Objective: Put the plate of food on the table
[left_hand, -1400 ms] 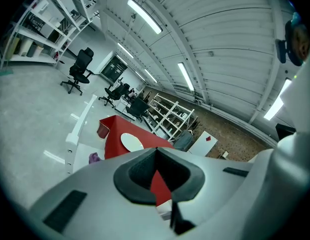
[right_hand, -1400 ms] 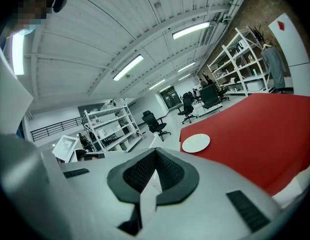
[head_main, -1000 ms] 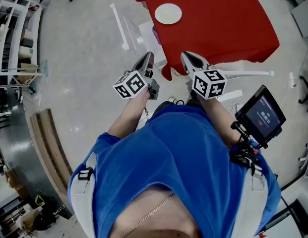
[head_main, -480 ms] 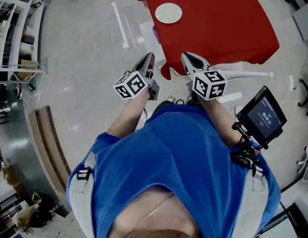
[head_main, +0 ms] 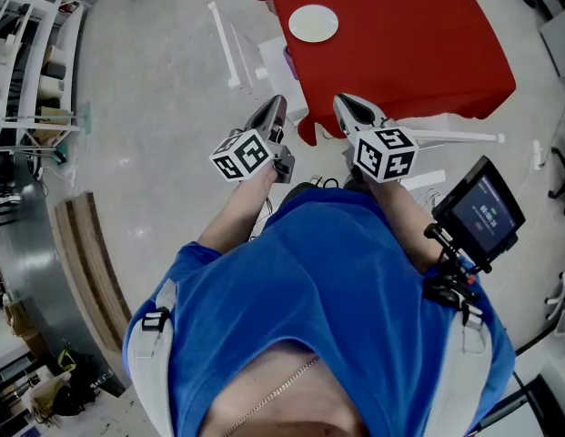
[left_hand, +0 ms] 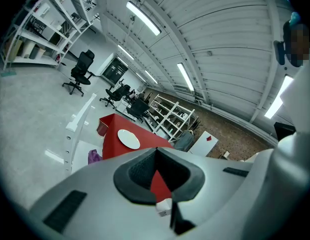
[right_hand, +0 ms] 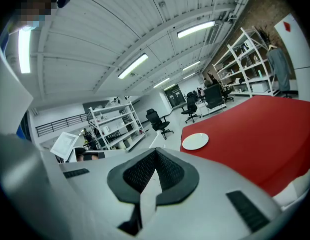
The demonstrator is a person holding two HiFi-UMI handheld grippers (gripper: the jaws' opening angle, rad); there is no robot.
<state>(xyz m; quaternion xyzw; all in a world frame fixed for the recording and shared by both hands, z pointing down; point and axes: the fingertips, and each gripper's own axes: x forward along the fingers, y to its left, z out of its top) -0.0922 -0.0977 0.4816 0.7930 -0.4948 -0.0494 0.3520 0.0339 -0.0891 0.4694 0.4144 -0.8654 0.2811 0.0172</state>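
Fingers [left_hand: 136,172] pressed together on left gripper [head_main: 274,103] and right gripper [head_main: 342,101], nothing between. Plate [head_main: 313,23] lies on red surface [head_main: 418,44], near far corner; food not discernible. Placement appears met; no further move evident.

White shelving rack [head_main: 27,62], black office chair [left_hand: 81,73], small screen [head_main: 482,213], purple object [left_hand: 94,157]

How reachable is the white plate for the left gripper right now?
Probably not from here. The left gripper hangs shut, short of the near edge of the red table, while the white plate sits toward its far corner. Nothing blocks the way, so a step forward with opened jaws should do it.
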